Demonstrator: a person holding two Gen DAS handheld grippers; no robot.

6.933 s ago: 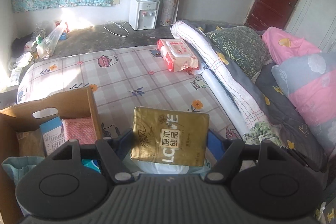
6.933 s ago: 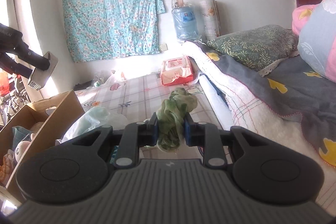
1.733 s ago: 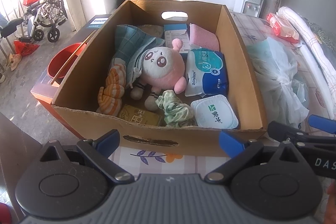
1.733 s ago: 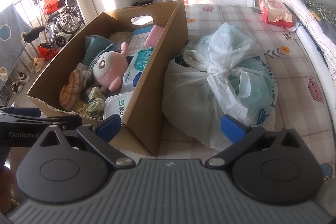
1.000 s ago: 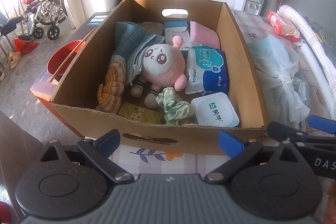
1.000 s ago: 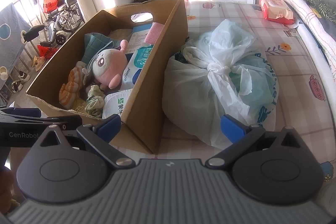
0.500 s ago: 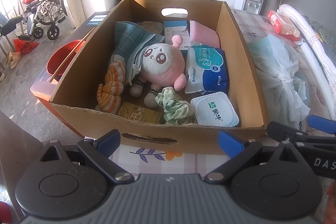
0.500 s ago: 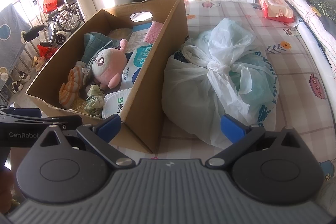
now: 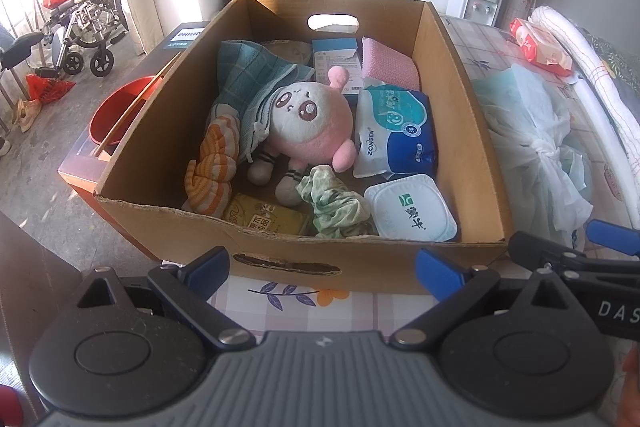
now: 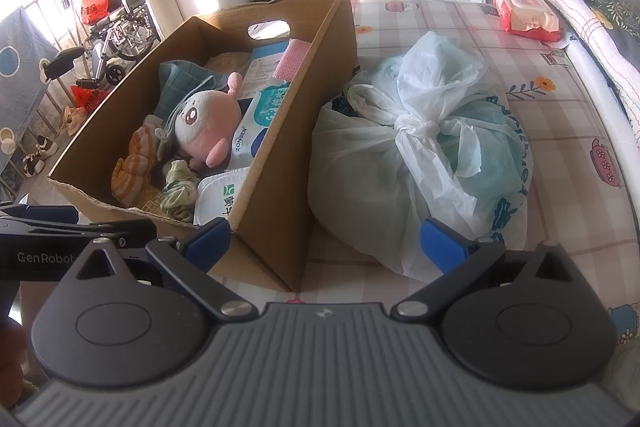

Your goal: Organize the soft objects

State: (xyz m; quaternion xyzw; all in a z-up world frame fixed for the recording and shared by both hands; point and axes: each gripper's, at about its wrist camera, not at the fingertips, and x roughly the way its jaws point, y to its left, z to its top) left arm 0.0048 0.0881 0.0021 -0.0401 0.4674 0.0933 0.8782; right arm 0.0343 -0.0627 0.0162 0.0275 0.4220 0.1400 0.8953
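A cardboard box (image 9: 476,131) stands on the bed and holds a pink plush toy (image 9: 308,127), a green cloth (image 9: 334,207), a gold tissue pack (image 9: 262,221), an orange striped cloth (image 9: 212,171), a blue wipes pack (image 9: 396,135) and a white tub (image 9: 410,213). The box also shows in the right wrist view (image 10: 296,107). My left gripper (image 9: 322,267) is open and empty in front of the box's near wall. My right gripper (image 10: 324,239) is open and empty, between the box corner and a knotted white plastic bag (image 10: 420,155).
The plastic bag (image 9: 536,139) lies right of the box on the checked bedsheet (image 10: 560,99). A red wipes pack (image 10: 524,13) lies far back. Rolled bedding (image 10: 576,27) lines the right side. A red basin (image 9: 116,111) and a wheelchair (image 9: 80,31) stand on the floor to the left.
In the older frames my left gripper held the gold tissue pack and my right the green cloth; both now lie in the box. Over the last second nothing has visibly moved.
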